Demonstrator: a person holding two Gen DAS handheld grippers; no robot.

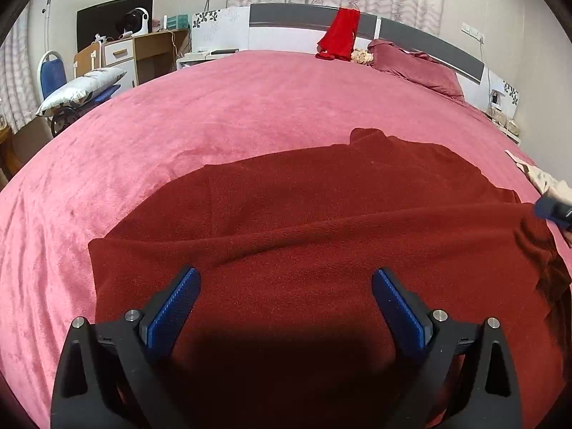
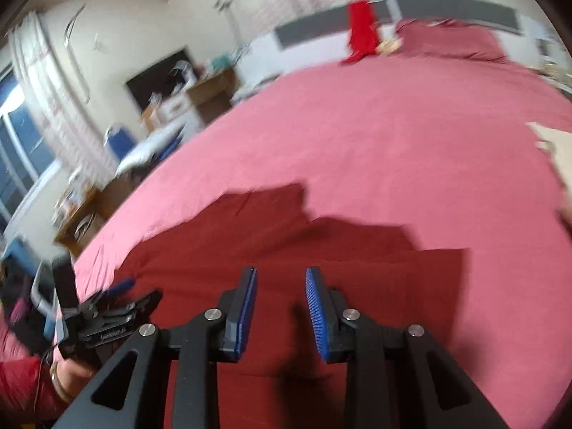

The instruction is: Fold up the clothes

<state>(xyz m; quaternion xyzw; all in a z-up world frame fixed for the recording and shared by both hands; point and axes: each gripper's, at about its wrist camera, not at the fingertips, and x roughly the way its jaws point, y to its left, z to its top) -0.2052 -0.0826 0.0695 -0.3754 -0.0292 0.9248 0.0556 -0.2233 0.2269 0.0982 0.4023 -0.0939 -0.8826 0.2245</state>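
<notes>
Left wrist view: dark red knitted garment point(image 1: 321, 236) spread on pink plush bedspread point(image 1: 178, 125), one fold across; left gripper point(image 1: 286, 296) wide apart, empty.

Right wrist view, blurred: right gripper point(image 2: 280, 307) narrowly parted, gripping nothing; further folds probably remaining.

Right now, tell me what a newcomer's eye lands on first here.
A dark red garment lies spread across the near part of the pink bedspread. A bright red cloth hangs over the headboard at the far end, beside a maroon pillow.
</notes>
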